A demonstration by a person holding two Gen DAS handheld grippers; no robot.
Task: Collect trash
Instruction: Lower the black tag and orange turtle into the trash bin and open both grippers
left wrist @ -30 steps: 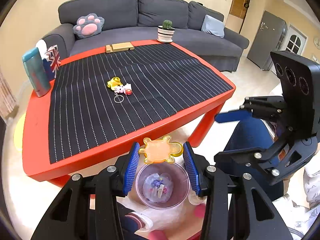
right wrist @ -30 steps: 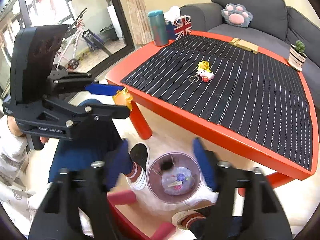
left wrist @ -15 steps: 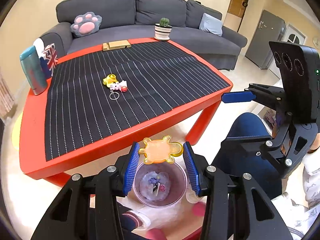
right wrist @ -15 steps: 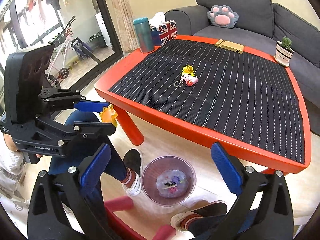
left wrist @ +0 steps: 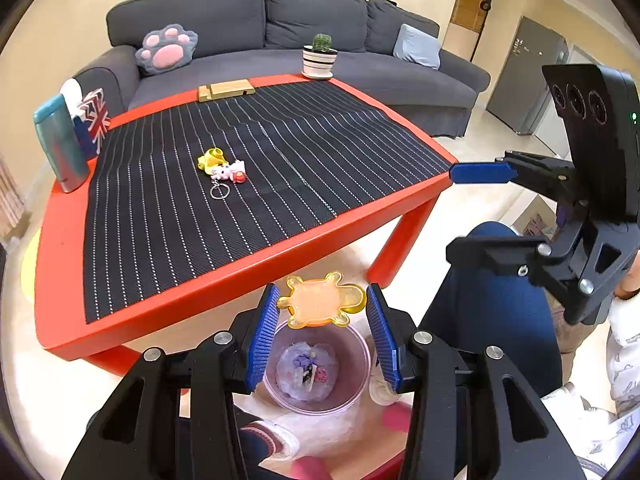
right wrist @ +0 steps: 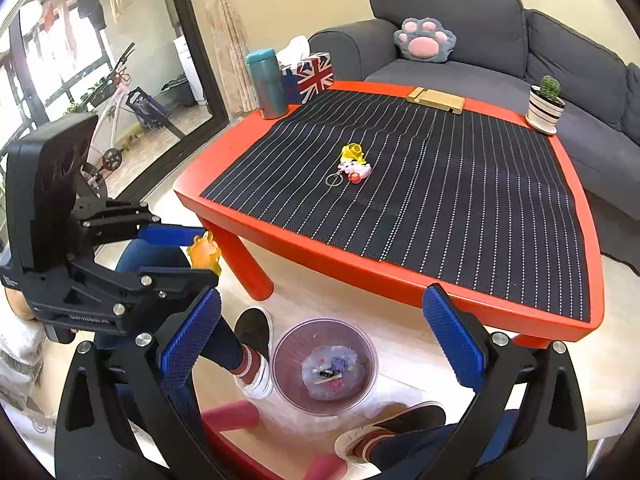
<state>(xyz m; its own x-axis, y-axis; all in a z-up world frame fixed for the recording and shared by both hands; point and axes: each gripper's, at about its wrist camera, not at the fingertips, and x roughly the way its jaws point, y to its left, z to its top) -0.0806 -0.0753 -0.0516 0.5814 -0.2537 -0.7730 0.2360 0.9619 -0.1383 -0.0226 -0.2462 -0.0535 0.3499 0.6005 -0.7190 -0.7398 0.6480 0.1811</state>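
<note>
My left gripper (left wrist: pixel 322 320) is shut on an orange turtle-shaped plastic piece (left wrist: pixel 320 300) and holds it above a clear pink bin (left wrist: pixel 352 376) on the floor with wrappers inside. In the right wrist view the same turtle piece (right wrist: pixel 205 253) sits between the left gripper's blue pads. My right gripper (right wrist: pixel 320 344) is open and empty, above and in front of the bin (right wrist: pixel 288 360). A yellow and white keychain toy (left wrist: pixel 222 168) lies on the striped mat, also in the right wrist view (right wrist: pixel 352 164).
A red low table (left wrist: pixel 60 240) carries a black striped mat (left wrist: pixel 280 140), a teal bottle (left wrist: pixel 60 144), a flag tissue box (left wrist: pixel 94 118), a wooden block (left wrist: pixel 226 90) and a potted cactus (left wrist: pixel 319 56). A grey sofa (left wrist: pixel 360 20) stands behind. The person's legs and shoes (right wrist: pixel 252 340) flank the bin.
My right gripper has opened wide and risen. My left gripper still holds the turtle piece over the bin and has lifted slightly.
</note>
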